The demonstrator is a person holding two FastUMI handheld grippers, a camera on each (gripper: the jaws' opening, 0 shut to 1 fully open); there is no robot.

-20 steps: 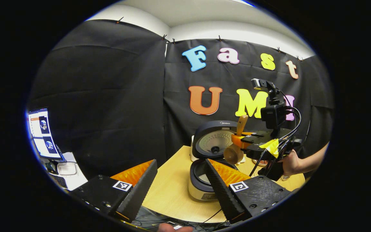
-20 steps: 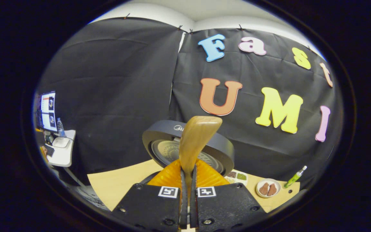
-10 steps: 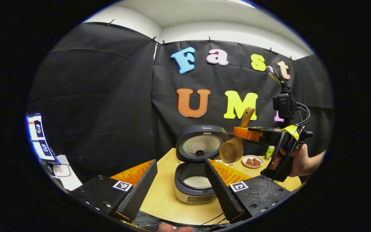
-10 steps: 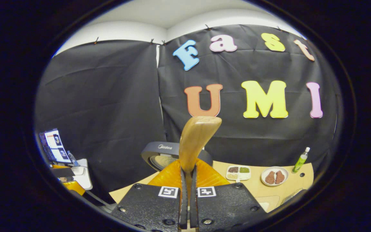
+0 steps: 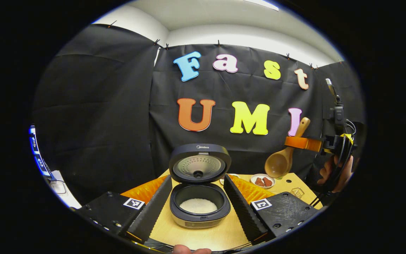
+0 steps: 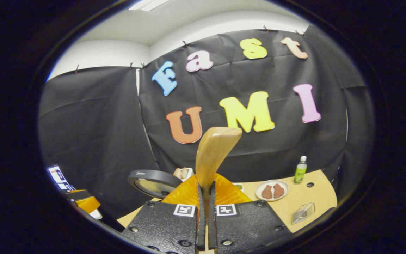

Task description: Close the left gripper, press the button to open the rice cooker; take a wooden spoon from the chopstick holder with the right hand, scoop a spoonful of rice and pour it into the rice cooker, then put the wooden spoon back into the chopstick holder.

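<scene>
the right gripper, jaws clamped on the wooden spoon, has swung away from the open rice cooker, which now sits between the left gripper's parted jaws with rice inside, so returning the spoon seems next

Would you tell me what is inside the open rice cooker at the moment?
The rice cooker holds a low white mound of rice in the middle of its dark inner pot. The pot's near inner wall is hidden by its own rim.
</scene>
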